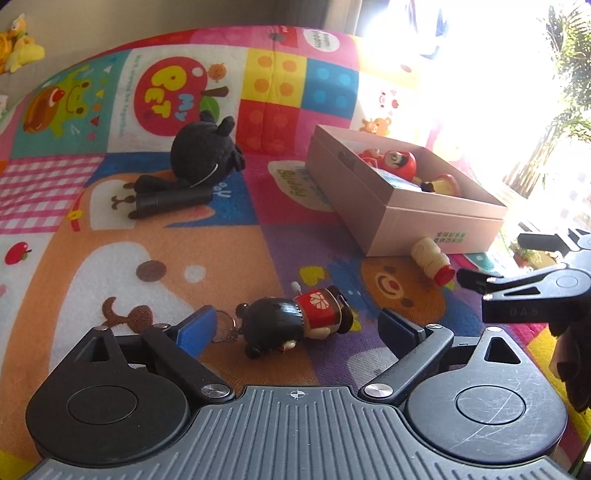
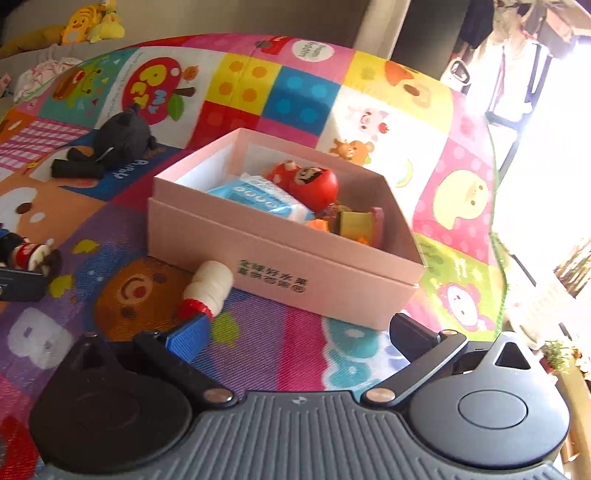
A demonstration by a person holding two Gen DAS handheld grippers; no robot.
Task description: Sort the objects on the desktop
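A small doll keychain (image 1: pixel 284 321) with black hair and a red band lies on the colourful play mat (image 1: pixel 110 280). It sits between the wide-apart fingers of my left gripper (image 1: pixel 297 330), and neither pad touches it. A small white bottle with a red cap (image 2: pixel 208 286) lies on its side against the front wall of the pink cardboard box (image 2: pixel 295 258). My right gripper (image 2: pixel 301 338) is open just in front of the box. Its blue left pad (image 2: pixel 188 336) is close below the bottle cap, and nothing is between the fingers.
The box holds a red round doll (image 2: pixel 314 181), a blue tissue pack (image 2: pixel 258 199) and small toys. A black plush (image 1: pixel 207 151) and a black cylinder (image 1: pixel 173 201) lie farther back on the mat. Yellow plush toys (image 2: pixel 92 26) sit beyond the mat's edge.
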